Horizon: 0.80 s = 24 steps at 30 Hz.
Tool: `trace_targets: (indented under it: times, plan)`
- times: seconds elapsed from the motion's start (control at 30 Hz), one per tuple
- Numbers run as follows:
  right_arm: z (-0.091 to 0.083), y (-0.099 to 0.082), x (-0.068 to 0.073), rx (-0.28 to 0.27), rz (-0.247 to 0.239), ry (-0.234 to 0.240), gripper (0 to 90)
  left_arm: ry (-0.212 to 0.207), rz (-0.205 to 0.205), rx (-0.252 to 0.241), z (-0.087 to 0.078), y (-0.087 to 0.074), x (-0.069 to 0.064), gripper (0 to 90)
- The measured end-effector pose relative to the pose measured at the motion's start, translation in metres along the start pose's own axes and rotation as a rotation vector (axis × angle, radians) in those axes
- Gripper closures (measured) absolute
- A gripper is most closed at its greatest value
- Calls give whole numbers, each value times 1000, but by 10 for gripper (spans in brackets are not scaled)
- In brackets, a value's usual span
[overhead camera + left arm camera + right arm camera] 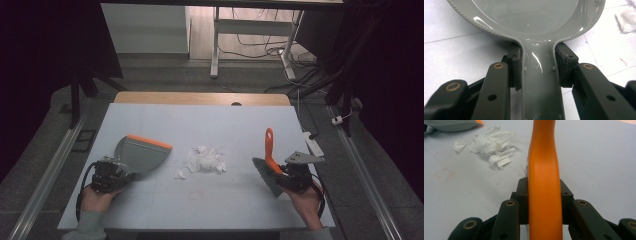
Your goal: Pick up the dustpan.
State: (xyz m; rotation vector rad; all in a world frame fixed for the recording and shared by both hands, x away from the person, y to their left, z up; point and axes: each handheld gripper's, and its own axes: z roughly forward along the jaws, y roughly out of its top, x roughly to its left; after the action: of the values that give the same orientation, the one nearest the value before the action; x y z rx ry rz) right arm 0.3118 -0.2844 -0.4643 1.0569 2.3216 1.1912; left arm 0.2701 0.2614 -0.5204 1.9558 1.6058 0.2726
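High view: paper scraps (205, 161) between dustpan-holding left tongs (121, 176), brush-holding right tongs (281, 176).

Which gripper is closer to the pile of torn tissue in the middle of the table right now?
Roughly level, the right perhaps slightly nearer. The left gripper, shut on the dustpan handle, sits left of the tissue pile; the right gripper, shut on the brush, sits to its right.

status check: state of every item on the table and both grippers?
dustpan: lying on the table, handle clamped
brush: held, orange handle pointing away
paper scraps: loose pile, unswept, between the tools
left gripper: shut on dustpan handle
right gripper: shut on brush handle
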Motion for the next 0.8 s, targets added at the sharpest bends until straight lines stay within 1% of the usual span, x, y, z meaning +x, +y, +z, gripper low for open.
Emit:
trace_targets:
  times: [0.33,0.4,0.47,0.8]
  plan:
    - [0,0,-1,-5,0,0,704,-17,17,-50,-8,-1,7,618]
    - [-1,0,-1,-8,1,-1,704,-25,21,-57,-10,-1,9,619]
    - [-1,0,-1,-12,2,-2,705,-52,23,-80,-13,-3,12,618]
    - [-2,2,-1,-23,7,1,704,-80,38,-124,-21,-3,20,618]
